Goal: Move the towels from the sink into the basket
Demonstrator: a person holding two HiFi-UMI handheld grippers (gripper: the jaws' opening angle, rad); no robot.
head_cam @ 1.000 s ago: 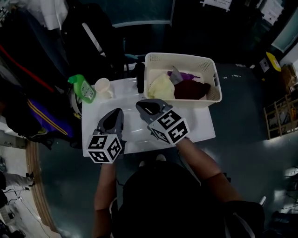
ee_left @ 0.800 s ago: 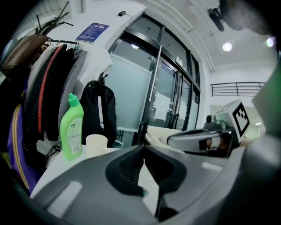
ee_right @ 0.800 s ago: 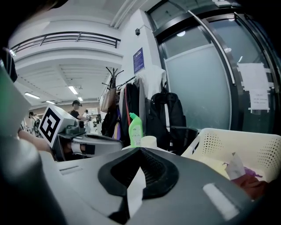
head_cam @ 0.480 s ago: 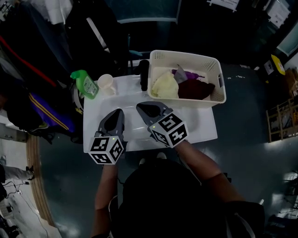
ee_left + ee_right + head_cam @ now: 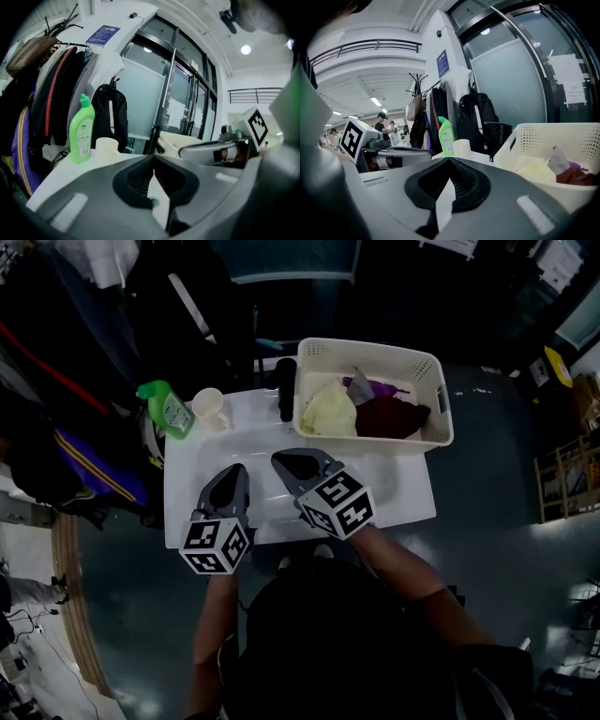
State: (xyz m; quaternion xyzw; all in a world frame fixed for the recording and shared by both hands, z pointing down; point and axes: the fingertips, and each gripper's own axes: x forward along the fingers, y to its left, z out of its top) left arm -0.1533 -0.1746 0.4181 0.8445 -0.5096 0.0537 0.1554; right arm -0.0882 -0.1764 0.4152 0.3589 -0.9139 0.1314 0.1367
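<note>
Towels in the basket, both my hand-held grippers closed and empty.

The yellow towel point(image 5: 328, 412), dark red towel point(image 5: 389, 418) and a purple-and-grey one point(image 5: 362, 385) lie crumpled in the cream basket point(image 5: 375, 443) at the far edge of the white surface point(image 5: 403, 491). My left hand-held gripper point(image 5: 231, 476) and right hand-held gripper point(image 5: 296, 463) are side by side above the surface, jaws together on nothing. Nothing has noticeably shifted since a second ago.

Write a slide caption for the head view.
Left gripper and right gripper hover shut and empty over the white sink; the towels lie in the basket.
</note>
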